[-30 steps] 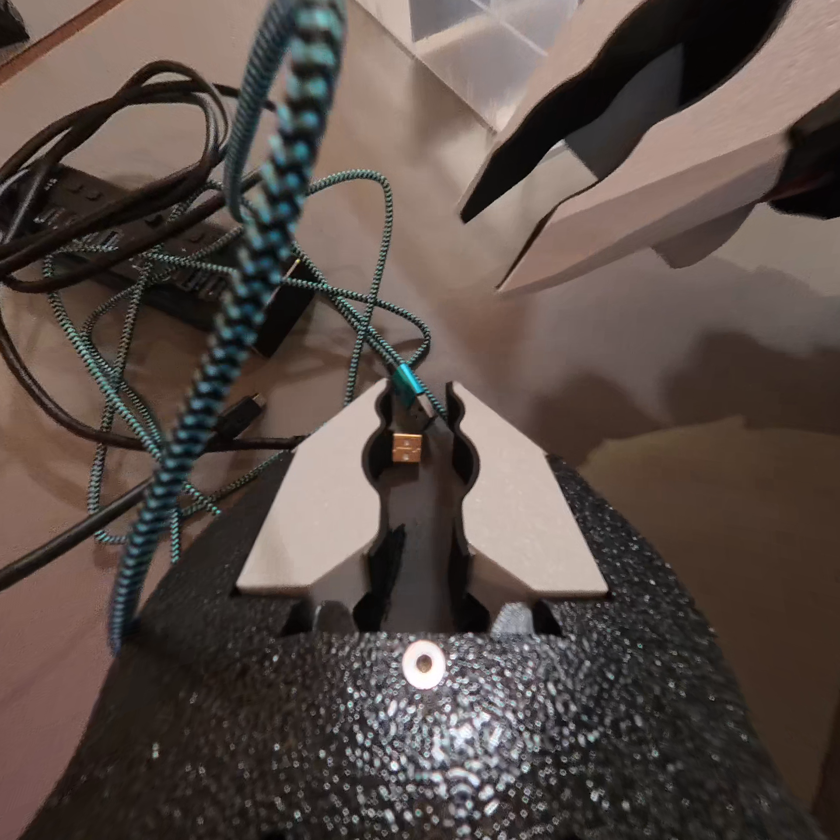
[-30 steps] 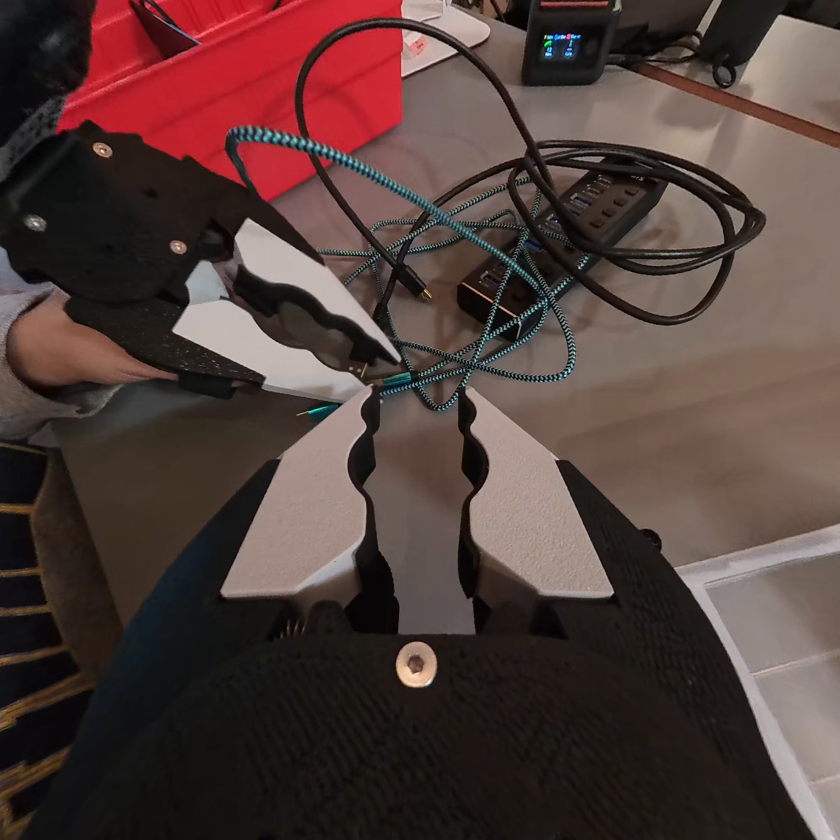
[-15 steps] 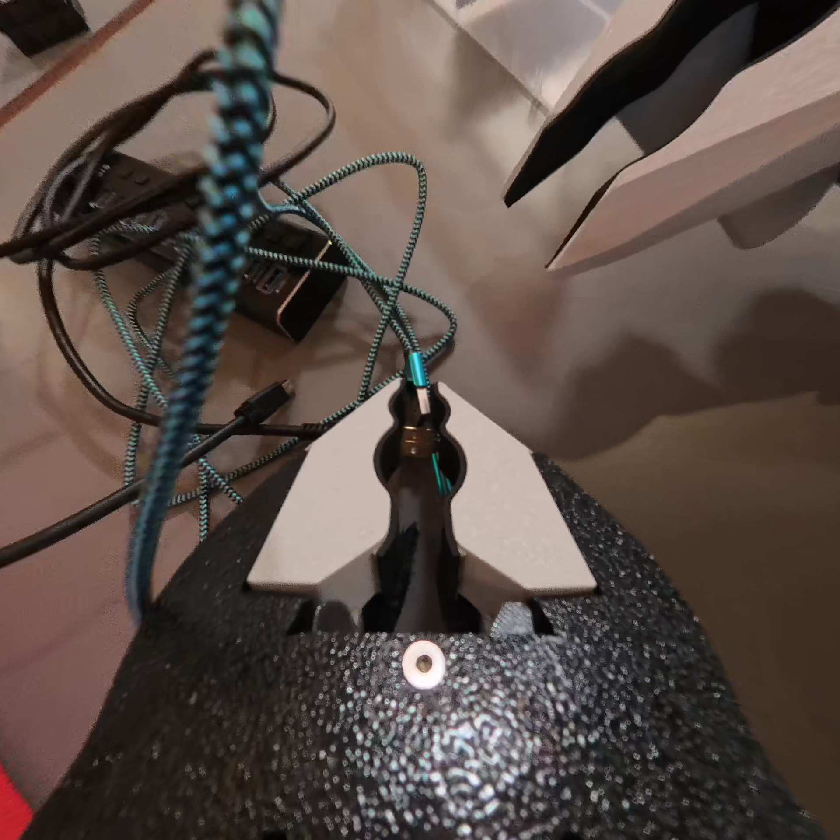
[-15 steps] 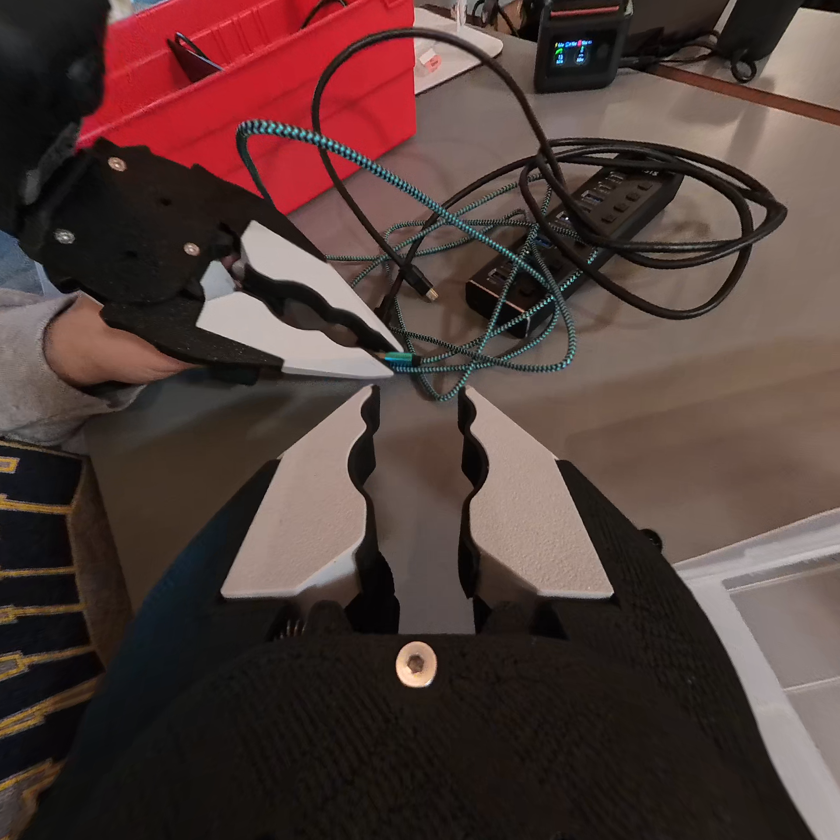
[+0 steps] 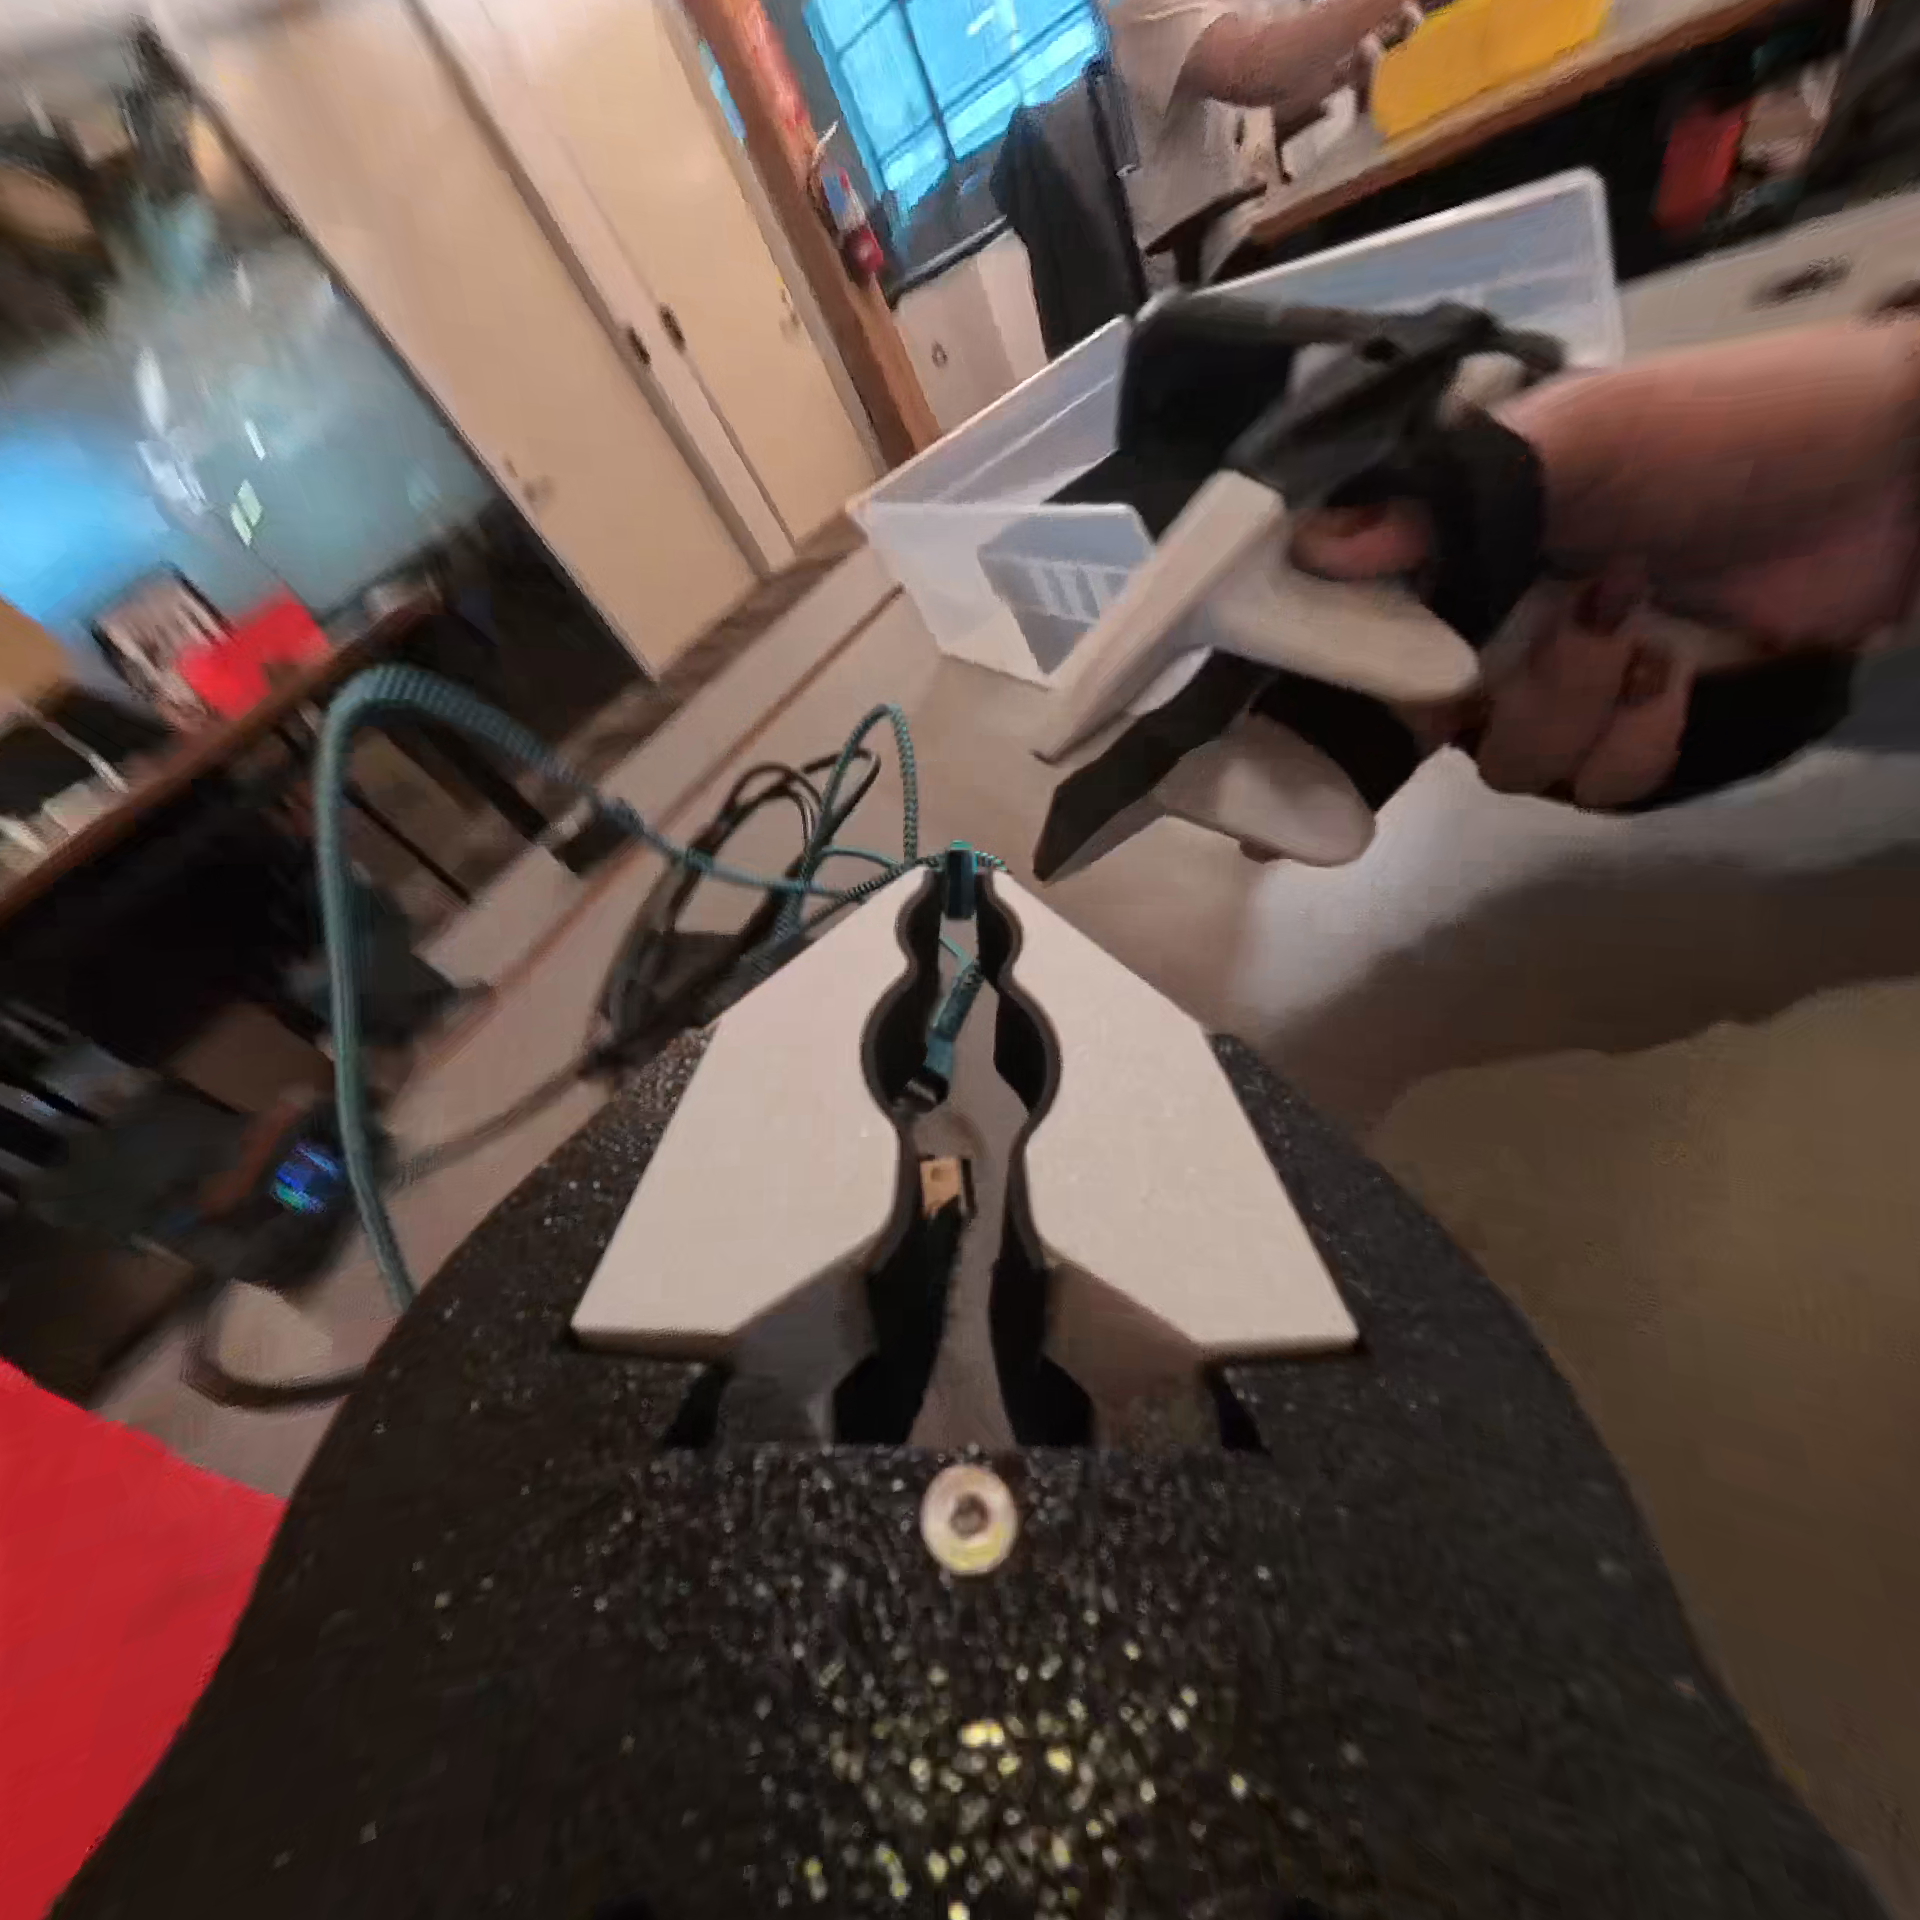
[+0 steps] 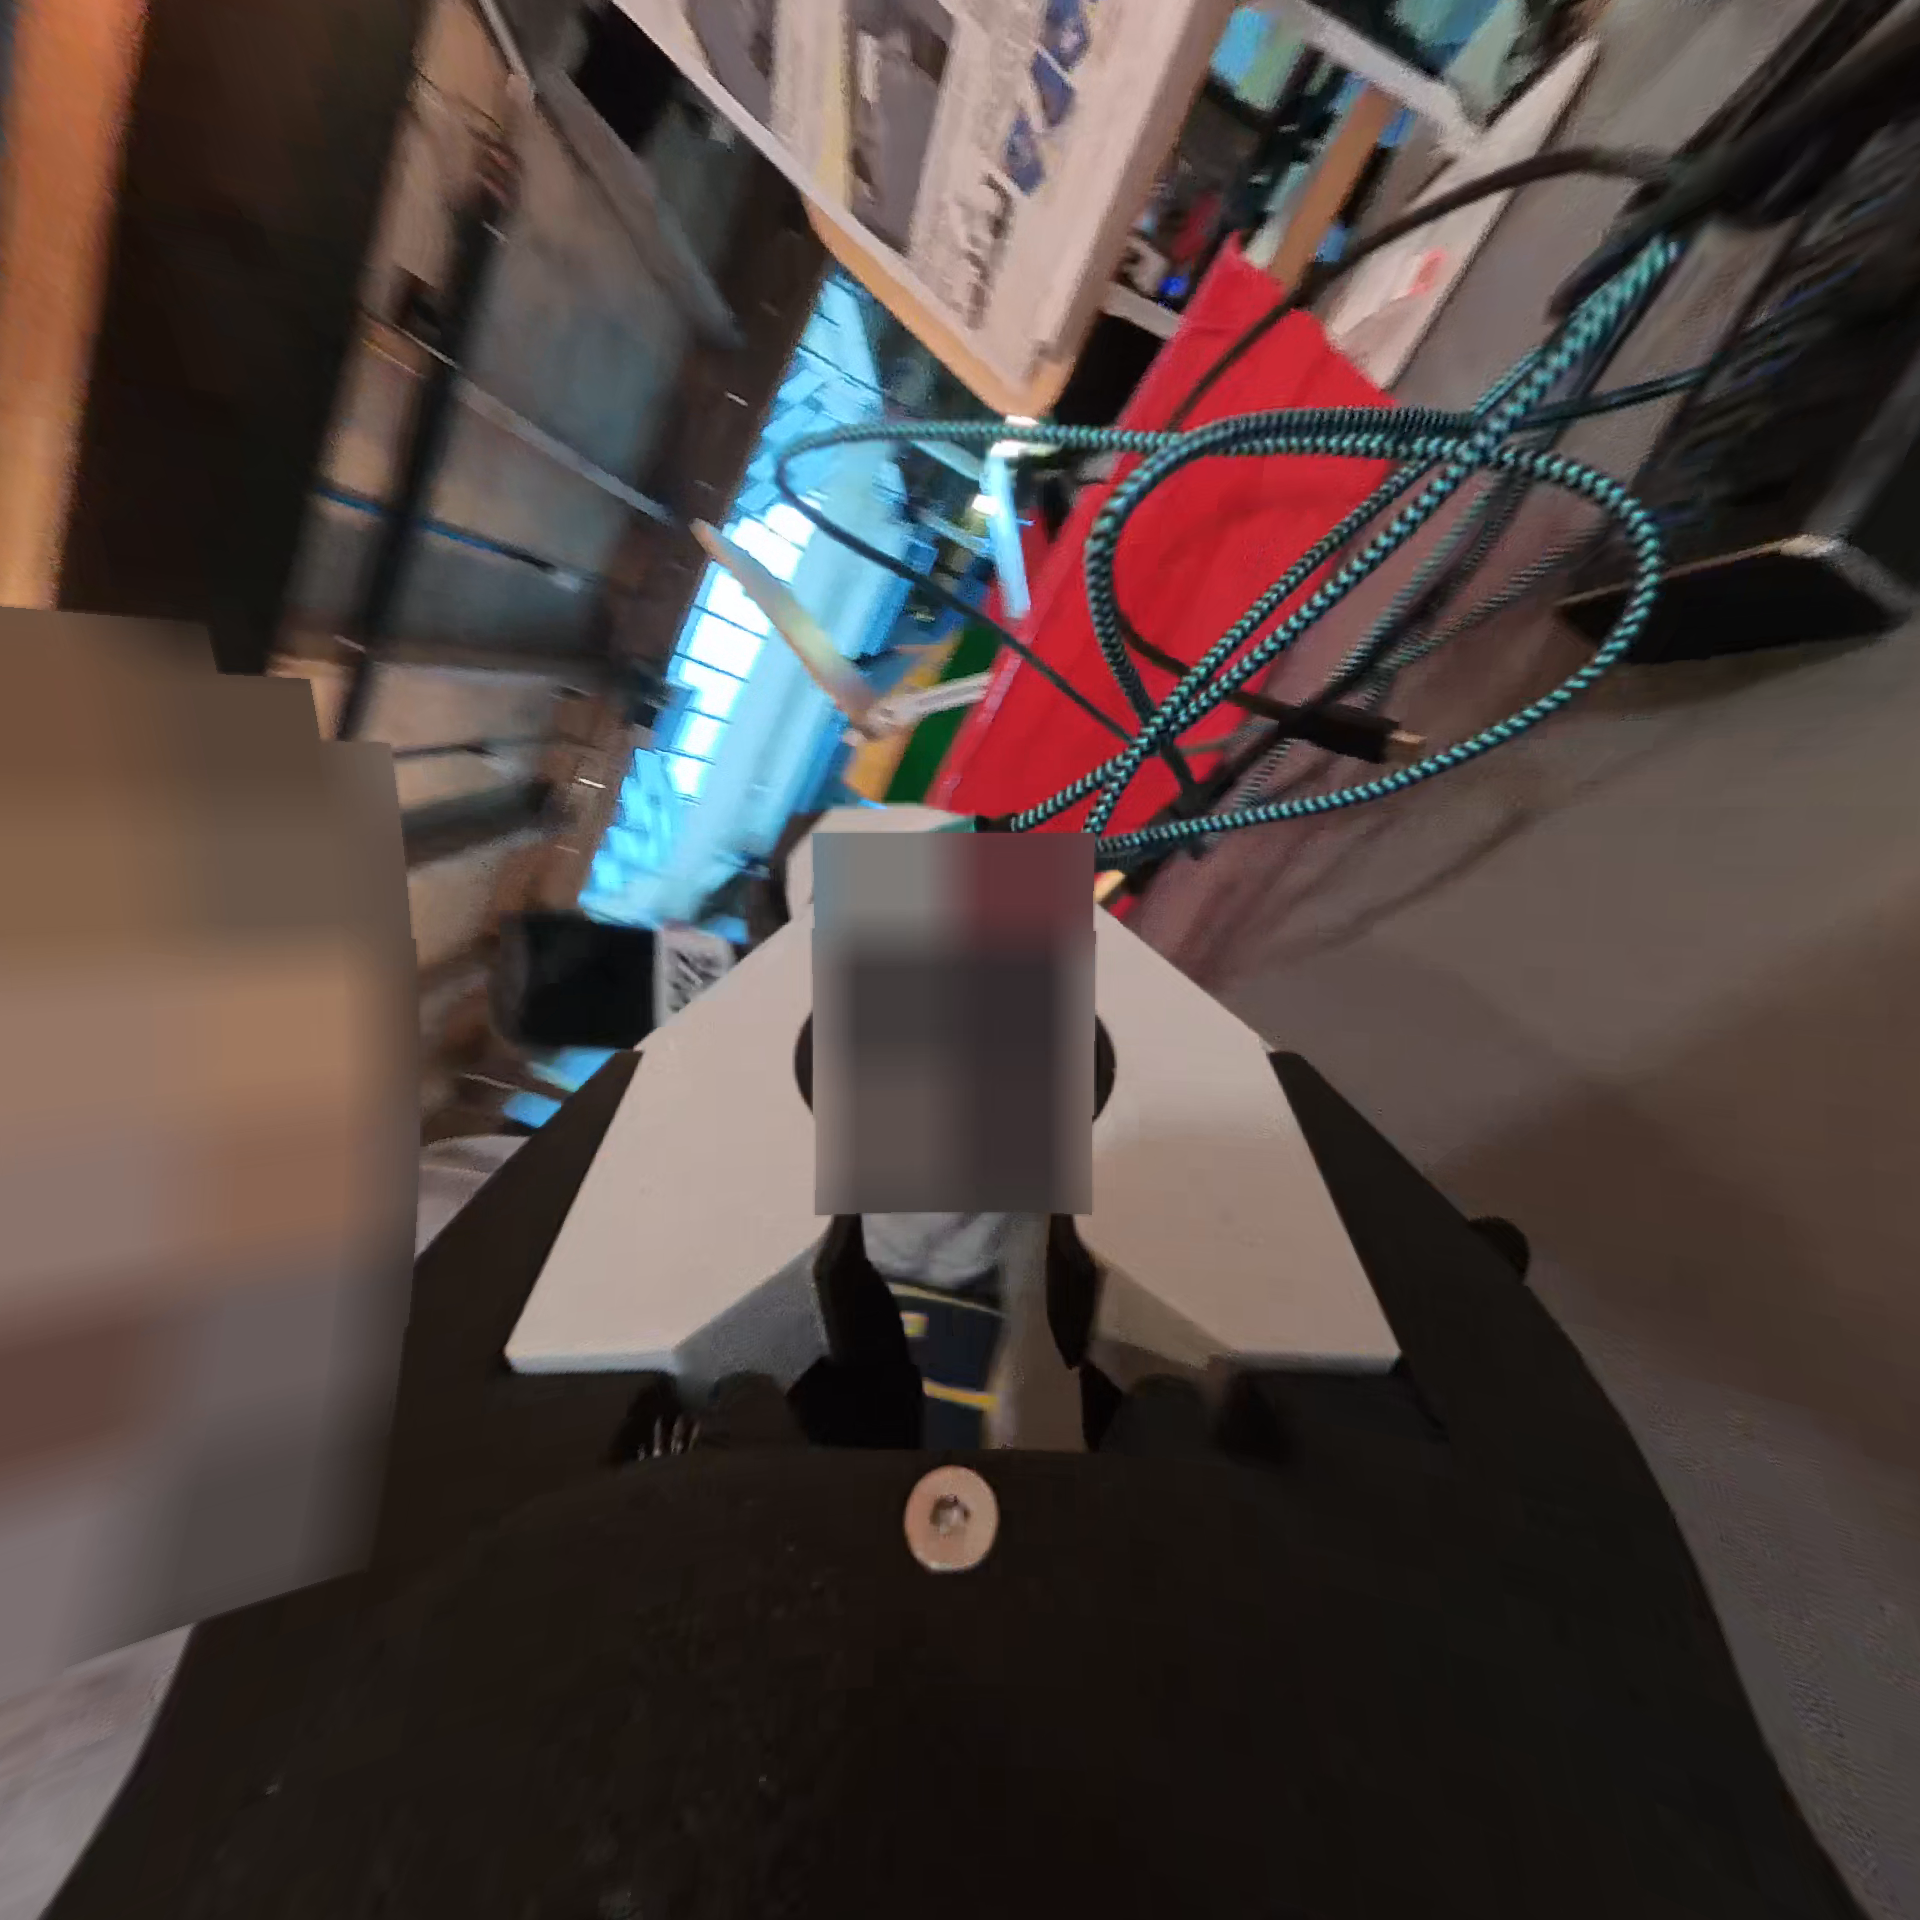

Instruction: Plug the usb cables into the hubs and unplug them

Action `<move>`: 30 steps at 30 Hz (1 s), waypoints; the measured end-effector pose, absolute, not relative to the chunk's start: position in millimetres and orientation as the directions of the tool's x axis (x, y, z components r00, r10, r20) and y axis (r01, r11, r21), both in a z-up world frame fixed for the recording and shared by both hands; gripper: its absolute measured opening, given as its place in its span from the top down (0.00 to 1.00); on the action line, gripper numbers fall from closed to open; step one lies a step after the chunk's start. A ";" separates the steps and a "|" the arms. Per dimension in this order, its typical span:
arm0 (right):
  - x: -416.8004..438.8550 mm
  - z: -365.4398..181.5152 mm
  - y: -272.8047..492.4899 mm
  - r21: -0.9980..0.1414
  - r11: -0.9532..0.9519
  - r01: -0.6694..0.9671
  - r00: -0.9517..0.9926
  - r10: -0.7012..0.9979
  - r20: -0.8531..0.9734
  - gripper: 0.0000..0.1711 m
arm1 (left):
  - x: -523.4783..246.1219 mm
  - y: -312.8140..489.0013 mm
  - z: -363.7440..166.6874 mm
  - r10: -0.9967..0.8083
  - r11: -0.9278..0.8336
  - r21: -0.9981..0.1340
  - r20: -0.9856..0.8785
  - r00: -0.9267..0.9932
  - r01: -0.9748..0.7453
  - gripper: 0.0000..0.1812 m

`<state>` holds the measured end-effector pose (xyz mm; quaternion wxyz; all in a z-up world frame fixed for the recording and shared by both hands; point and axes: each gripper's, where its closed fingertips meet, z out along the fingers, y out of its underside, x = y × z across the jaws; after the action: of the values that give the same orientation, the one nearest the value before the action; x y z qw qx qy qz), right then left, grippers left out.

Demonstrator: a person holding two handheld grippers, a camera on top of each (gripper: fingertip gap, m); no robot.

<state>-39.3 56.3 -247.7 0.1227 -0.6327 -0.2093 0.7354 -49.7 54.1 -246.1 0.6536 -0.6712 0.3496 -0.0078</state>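
Observation:
My left gripper (image 5: 961,883) is shut on the teal braided cable (image 5: 343,935), pinching it at the fingertips. The cable's teal end (image 5: 943,1029) and gold USB plug (image 5: 940,1184) lie back between the fingers. The cable loops left and down toward a blurred heap of black cables (image 5: 675,935). My right gripper (image 5: 1049,857), held by a hand, hovers just right of it, jaws apart and empty. In the right wrist view the right gripper (image 6: 951,862) is partly covered by a mosaic patch. Teal cable loops (image 6: 1351,623) hang ahead of it, leading to the dark blurred hub (image 6: 1787,395).
A red bin (image 5: 104,1610) is at my lower left and also shows in the right wrist view (image 6: 1195,499). A clear plastic box (image 5: 997,540) stands behind the right gripper. A black cable's plug (image 6: 1351,732) hangs among the teal loops. The grey tabletop (image 5: 1351,987) lies below.
Both views have swung up from the table to the room, and the right view has rolled. The left gripper stays shut on the teal cable, whose gold plug now sits farther back between the fingers.

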 end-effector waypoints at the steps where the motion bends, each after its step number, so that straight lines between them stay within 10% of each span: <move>1: -39.6 -243.6 55.3 -0.415 -0.906 0.084 -0.209 0.391 -0.896 0.81 | -46.3 49.8 -241.8 -0.454 0.165 -0.832 -0.541 0.708 -0.530 0.98; 12: -45.4 -249.1 38.8 -0.443 -0.873 0.202 -0.183 0.411 -0.893 0.92 | -22.4 35.4 -251.5 -0.097 0.371 -0.172 -0.985 0.146 -0.912 0.98; 19: -35.4 -245.5 43.9 -0.708 -0.661 0.249 -0.021 0.727 -0.686 0.96 | -22.1 26.4 -249.6 -0.339 0.379 -0.503 -0.857 0.389 -0.777 0.85; 30: 30.7 -161.7 108.6 -0.872 0.103 0.478 0.354 0.886 0.299 0.98 | -74.1 35.6 -157.4 -0.336 0.317 -0.841 -0.532 0.777 -0.439 0.81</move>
<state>30.7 108.6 -161.7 0.5173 -0.6399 -0.5329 0.1972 -74.1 35.6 -157.4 0.7403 -0.5836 0.3320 0.0345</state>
